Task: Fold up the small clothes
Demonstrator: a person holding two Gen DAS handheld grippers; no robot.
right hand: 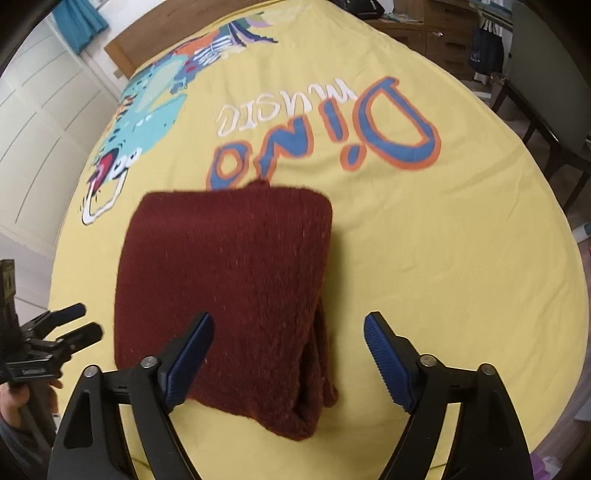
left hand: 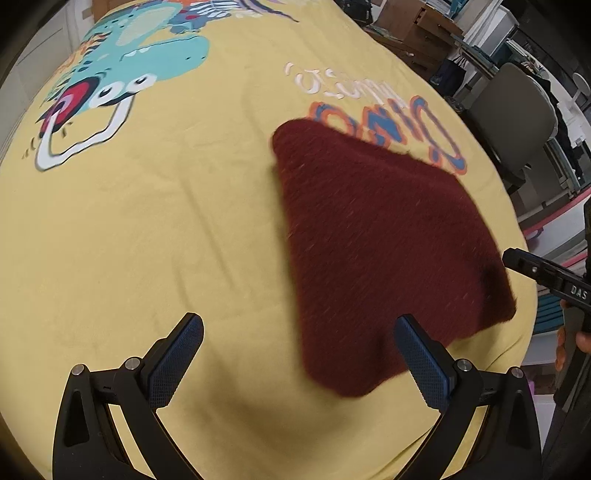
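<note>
A dark red knitted garment (left hand: 369, 240) lies folded into a thick rectangle on the yellow sheet (left hand: 166, 221). My left gripper (left hand: 299, 325) is open above the sheet, with its right finger over the garment's near left edge and nothing pressed between the pads. In the right wrist view the same garment (right hand: 229, 277) sits under my right gripper (right hand: 290, 321), which is open; the stacked fold edge lies between its spread fingers and neither pad touches it. The left gripper (right hand: 88, 320) shows at the left edge of that view, and the right gripper's finger (left hand: 546, 280) shows at the right edge of the left wrist view.
The yellow sheet (right hand: 424, 258) carries a dinosaur print (right hand: 147, 107) and large "Dino" lettering (right hand: 332, 136) beyond the garment. White cupboard doors (right hand: 40, 129) stand to the left. A grey chair (left hand: 517, 110) and wooden furniture (left hand: 417, 33) stand past the bed's right side.
</note>
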